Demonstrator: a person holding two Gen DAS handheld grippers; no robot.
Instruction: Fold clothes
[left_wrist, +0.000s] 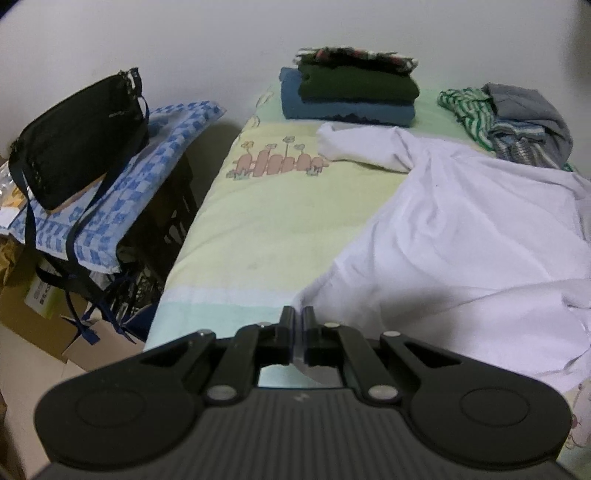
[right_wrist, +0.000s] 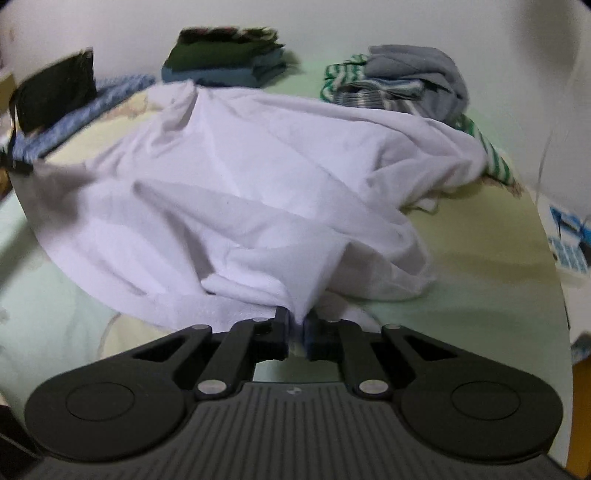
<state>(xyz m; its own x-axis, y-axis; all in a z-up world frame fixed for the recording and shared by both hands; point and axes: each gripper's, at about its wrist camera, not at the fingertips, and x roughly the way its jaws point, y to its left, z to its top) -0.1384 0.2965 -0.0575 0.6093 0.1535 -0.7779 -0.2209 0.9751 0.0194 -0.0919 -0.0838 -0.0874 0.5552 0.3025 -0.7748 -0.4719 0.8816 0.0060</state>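
Left wrist view. A white garment (left_wrist: 461, 221) lies spread and rumpled over the right half of the bed (left_wrist: 266, 221), one sleeve reaching toward the far edge, where a folded stack (left_wrist: 347, 96) sits; an unfolded heap (left_wrist: 517, 122) occupies the far right corner. The cloth appears thin, light and limp, so it should drape and slip rather than hold shape; hems and corners are probably the best grip points. The left gripper (left_wrist: 298, 317) sits at the near edge of the bed, fingers drawn almost together, with the garment's near-left corner at their tips; a pale strip shows in the gap, so they appear clenched on that corner.

Right wrist view. The right gripper (right_wrist: 295, 321) has its fingers pinched on a bunched fold of the white garment's near hem, which rises tent-like from the grasp.
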